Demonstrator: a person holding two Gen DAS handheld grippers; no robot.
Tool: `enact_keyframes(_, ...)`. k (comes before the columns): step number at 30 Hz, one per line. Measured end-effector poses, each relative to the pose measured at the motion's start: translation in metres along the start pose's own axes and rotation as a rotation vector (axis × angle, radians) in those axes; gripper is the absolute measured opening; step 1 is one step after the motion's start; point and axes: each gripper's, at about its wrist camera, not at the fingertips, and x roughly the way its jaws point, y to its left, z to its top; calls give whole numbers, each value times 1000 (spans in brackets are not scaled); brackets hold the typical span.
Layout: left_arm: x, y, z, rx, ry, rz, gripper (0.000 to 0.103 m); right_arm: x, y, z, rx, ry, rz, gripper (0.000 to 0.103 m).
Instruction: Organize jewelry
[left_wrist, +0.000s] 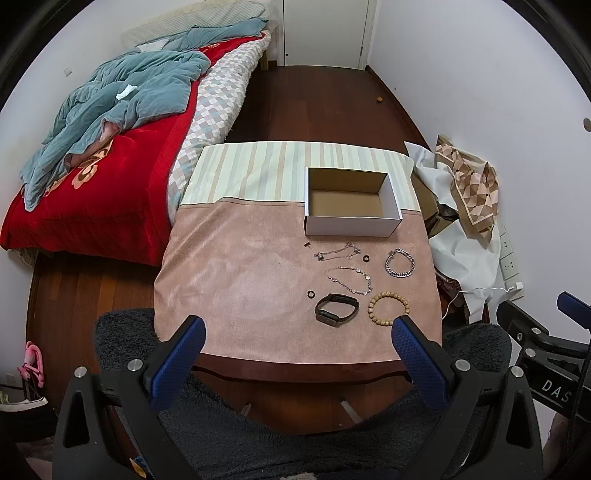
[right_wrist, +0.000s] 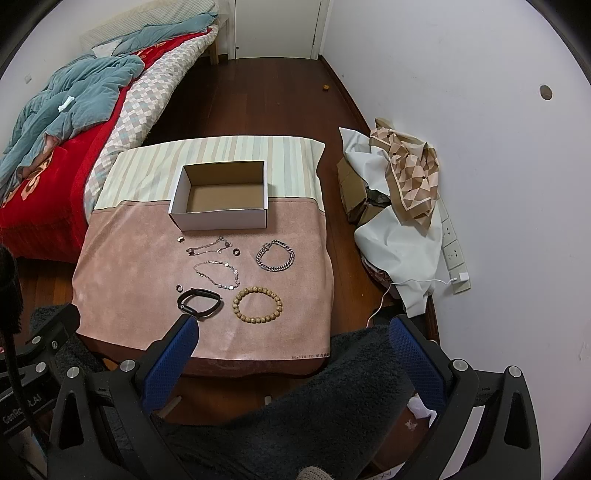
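Below the centre of both views, on the pink part of the cloth: a loose spread of jewelry. Probably light, all of it, and small enough to slip out of a careless pinch.

Wooden bead bracelet (right_wrist: 257, 307): stiff round beads, likely strung on elastic; best pinched across one side of the ring. Tan, matte, lying as an open loop, lower right of the group.

Black watch band (right_wrist: 200, 301): rubbery, springy, probably the easiest grip; just left of the beads, close to the left fingertip of the right gripper in that view.

Silver chain bracelet (right_wrist: 276, 255): thick links, limp, likely the heaviest piece, apt to sag and swing when lifted; upper right of the group.

Two thin chains (right_wrist: 218, 274) (right_wrist: 208, 246): fine, floppy, liable to snag or slide; best taken at a bunched spot. Left of the silver one, near mid-frame.

Small rings (right_wrist: 180, 288) (right_wrist: 235, 252): hard, slick, low on the cloth, hardest to pinch.

Above them, mid-frame: white cardboard box (right_wrist: 221, 195), open-topped, nothing inside, straddling the line between pink and striped cloth on the table (right_wrist: 110, 295).

Lower frame of each view: left gripper (left_wrist: 297, 338) and right gripper (right_wrist: 291, 338), blue pads spread wide, nothing held, short of the table's near edge.
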Motion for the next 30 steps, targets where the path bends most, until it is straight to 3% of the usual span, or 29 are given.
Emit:
enact_keyframes(12, -1, -1, 2, -1, -7, 3, 103, -1, -1, 4, 6, -9, 4, 103)
enact_keyframes(18, 10, -4, 15, 2, -43, 42, 103, 9, -6, 8, 34, -20, 10, 103)
enact_keyframes(24, 63, -5, 34, 24, -39, 124, 103, 61, -17, 17, 75, 6, -36, 103)
enact_keyframes(30, 144, -10, 34, 93, 86, 163, 103, 159, -26, 13, 99, 158, -34, 103)
